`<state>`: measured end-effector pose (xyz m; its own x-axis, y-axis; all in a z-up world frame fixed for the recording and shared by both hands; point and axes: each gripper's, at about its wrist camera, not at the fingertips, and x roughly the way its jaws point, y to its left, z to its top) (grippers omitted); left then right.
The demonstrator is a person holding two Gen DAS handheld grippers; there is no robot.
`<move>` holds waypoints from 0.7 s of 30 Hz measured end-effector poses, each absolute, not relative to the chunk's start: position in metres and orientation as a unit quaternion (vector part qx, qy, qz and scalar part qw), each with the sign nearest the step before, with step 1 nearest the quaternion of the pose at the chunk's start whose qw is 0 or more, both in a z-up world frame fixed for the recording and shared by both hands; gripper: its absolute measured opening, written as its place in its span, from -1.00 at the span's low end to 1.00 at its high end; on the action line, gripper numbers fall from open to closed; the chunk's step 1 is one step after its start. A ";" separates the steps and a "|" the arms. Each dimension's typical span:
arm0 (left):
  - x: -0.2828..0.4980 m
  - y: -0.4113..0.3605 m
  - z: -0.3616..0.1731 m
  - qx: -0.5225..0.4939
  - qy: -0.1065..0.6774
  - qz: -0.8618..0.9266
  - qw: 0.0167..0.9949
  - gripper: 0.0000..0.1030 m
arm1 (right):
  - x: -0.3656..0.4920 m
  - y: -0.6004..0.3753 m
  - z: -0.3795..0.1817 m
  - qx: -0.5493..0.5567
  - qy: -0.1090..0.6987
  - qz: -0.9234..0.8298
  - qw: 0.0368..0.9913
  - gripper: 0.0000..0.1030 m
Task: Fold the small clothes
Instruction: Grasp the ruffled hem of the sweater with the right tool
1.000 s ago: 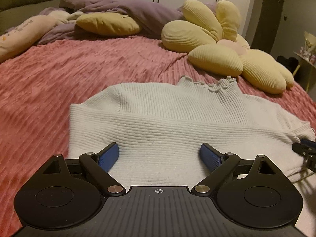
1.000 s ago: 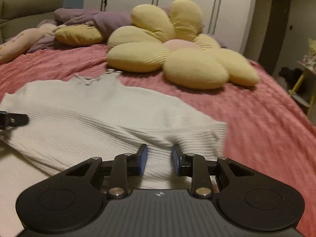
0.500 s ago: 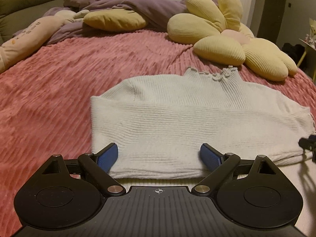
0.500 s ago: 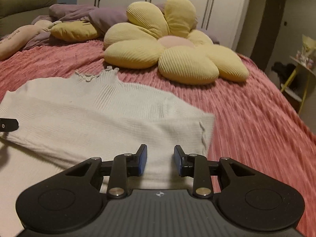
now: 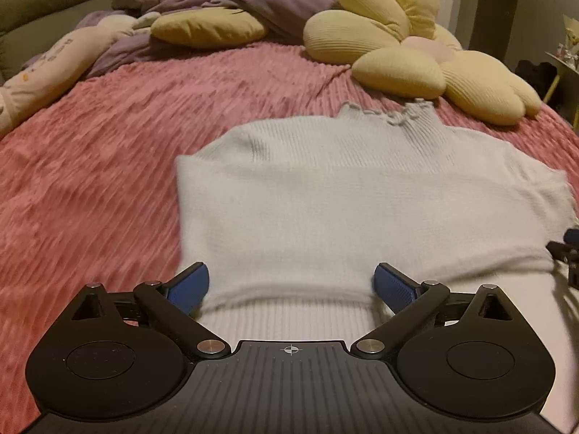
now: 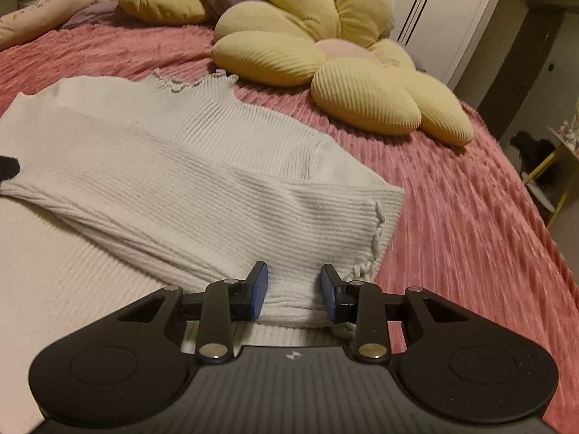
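Observation:
A white ribbed sweater (image 5: 362,199) lies flat on the pink bedspread (image 5: 90,166), collar away from me, sleeves folded across the body. My left gripper (image 5: 291,284) is wide open over the near fold of the sweater, empty. In the right wrist view the sweater (image 6: 163,159) fills the left; its folded sleeve cuff (image 6: 362,224) lies just ahead of my right gripper (image 6: 294,291), which is partly open with a ridge of sweater fabric between its pads. The right gripper's tip also shows in the left wrist view (image 5: 568,253).
A yellow flower-shaped cushion (image 6: 333,61) lies beyond the collar. A yellow pillow (image 5: 206,29), purple blanket (image 5: 253,0) and a long pink pillow (image 5: 43,68) lie at the far side. The bed's right edge drops toward a yellow-legged stand (image 6: 553,177).
Both grippers have pulled back toward the sweater's near edge. The right gripper's jaws have opened wider. The left stays wide open.

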<state>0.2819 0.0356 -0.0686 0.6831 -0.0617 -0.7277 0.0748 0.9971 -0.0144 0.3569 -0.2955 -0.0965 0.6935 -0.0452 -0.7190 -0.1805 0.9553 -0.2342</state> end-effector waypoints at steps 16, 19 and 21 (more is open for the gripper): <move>0.044 0.123 -0.076 -0.087 0.472 -0.071 0.874 0.96 | 0.073 -0.395 -0.066 0.105 0.458 0.063 0.881 0.04; 0.030 0.129 -0.072 -0.111 0.474 -0.078 0.870 0.96 | 0.044 -0.398 -0.068 0.119 0.470 0.086 0.871 0.04; 0.027 0.131 -0.067 -0.140 0.474 -0.098 0.864 0.96 | 0.036 -0.400 -0.073 0.136 0.476 0.087 0.864 0.04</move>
<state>0.0270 0.1312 -0.0675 0.5316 -0.3013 -0.7916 0.0358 0.9417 -0.3344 0.0355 -0.4003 -0.0730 0.5306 0.2802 -0.7999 -0.0219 0.9480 0.3175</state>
